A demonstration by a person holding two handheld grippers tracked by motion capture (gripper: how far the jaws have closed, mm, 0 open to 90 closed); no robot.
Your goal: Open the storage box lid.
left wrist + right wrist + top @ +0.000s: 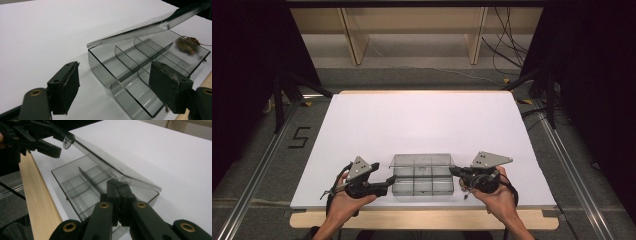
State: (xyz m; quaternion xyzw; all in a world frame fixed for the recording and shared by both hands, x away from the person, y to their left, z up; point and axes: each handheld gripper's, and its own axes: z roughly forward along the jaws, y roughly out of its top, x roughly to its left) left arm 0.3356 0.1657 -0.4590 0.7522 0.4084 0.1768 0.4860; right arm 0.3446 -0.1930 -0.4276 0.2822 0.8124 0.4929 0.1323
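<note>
A smoky clear plastic box [422, 186] with several compartments sits near the table's front edge. Its hinged lid [422, 160] is raised at a slant over the tray. My right gripper [455, 172] is at the box's right end, shut on the lid's edge. In the right gripper view the closed jaws [120, 185] pinch a corner of the lid [105, 161] above the open compartments [80, 185]. My left gripper [389, 181] stands open at the box's left end. In the left gripper view its pads [65, 87] flank the near corner of the box [130, 75] without touching it, under the lid [150, 26].
The white table top [427, 120] stretches far behind the box. A wooden strip [422, 220] runs along the front edge close to the box. Dark frame rails and cables lie on the floor at both sides.
</note>
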